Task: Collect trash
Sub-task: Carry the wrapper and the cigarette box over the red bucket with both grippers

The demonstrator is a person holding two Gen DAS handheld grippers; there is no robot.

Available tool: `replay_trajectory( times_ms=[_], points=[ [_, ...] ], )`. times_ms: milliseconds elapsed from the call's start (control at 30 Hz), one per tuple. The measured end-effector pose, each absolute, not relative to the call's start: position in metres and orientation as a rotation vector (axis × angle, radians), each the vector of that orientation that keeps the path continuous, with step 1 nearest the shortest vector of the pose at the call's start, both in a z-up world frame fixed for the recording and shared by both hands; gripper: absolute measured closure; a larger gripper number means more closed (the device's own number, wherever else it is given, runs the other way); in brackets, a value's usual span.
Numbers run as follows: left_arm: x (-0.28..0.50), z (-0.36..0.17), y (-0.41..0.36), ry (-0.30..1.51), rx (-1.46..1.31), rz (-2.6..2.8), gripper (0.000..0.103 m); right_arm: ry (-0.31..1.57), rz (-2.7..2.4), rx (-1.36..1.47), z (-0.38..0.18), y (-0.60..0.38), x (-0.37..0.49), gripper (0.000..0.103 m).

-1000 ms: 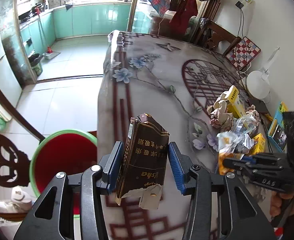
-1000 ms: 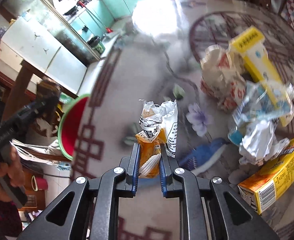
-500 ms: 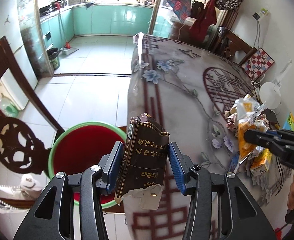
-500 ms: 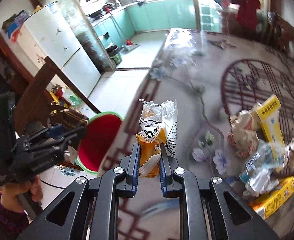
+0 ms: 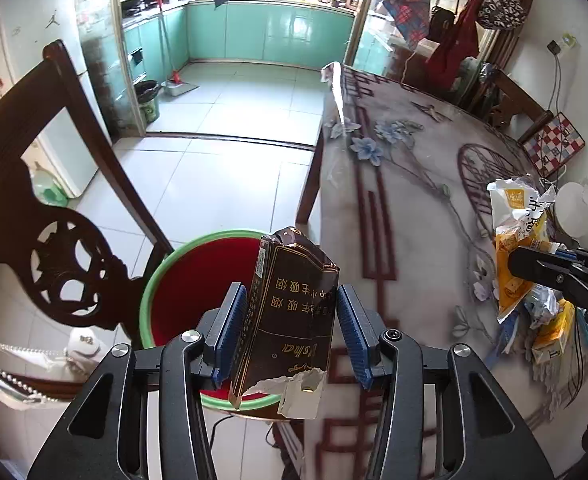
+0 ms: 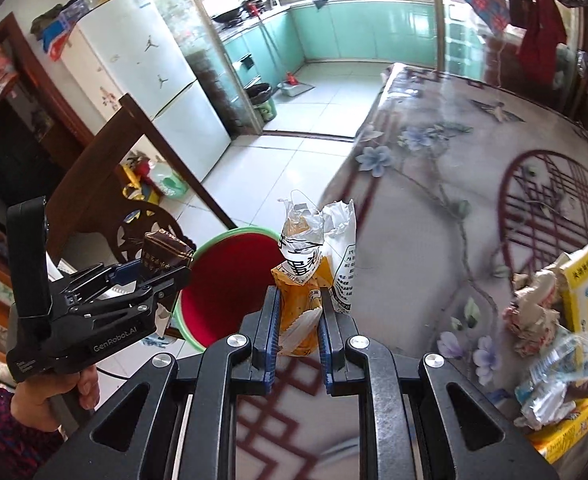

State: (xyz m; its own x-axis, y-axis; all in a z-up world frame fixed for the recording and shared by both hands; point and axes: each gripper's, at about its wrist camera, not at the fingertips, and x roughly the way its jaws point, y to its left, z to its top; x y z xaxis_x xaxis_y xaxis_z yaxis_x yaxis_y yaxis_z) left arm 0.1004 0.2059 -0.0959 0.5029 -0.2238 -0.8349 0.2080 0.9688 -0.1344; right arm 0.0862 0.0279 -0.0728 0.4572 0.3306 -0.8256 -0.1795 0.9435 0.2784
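The left claw (image 5: pixel 289 334) is clamped on a dark brown cigarette pack with gold lettering and a torn white bottom flap (image 5: pixel 289 316), its blue pads pressing both sides. A second ago that pack hung over the desk's near edge, with only part of the red plastic bucket with a green rim (image 5: pixel 197 280) showing; now it sits right in front of the bucket's open mouth, and a dark carved wooden chair back (image 5: pixel 53 208) has come into sight on the left.

The right claw (image 6: pixel 298 332) is clenched tight on a crumpled orange-and-white snack wrapper (image 6: pixel 306 280). Earlier the wrapper was low over the flowered cloth of the desk (image 6: pixel 434 208), close to the litter; now it is higher and near the desk's left edge, with the bucket just beyond it on the floor.

The rest of the litter (a yellow carton (image 6: pixel 582 284), balled paper (image 6: pixel 534 308), a clear crinkled wrapper (image 6: pixel 554 368)) lies heaped by the desk's right edge, well apart from both claws. A hand (image 6: pixel 49 392) grips the left tool's handle.
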Motion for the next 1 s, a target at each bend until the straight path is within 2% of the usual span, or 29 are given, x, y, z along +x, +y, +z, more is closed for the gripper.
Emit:
replay_trajectory(
  times_ms=[667, 1000],
  points=[
    [0.123, -0.134, 0.259, 1.111, -0.094, -0.170, 0.057, 1.116, 0.511, 0.178, -0.110, 0.100, 0.117, 0.088],
    [0.157, -0.185, 0.263, 1.202, -0.085, -0.147, 0.057, 1.156, 0.534, 0.142, -0.124, 0.117, 0.115, 0.088]
  ],
)
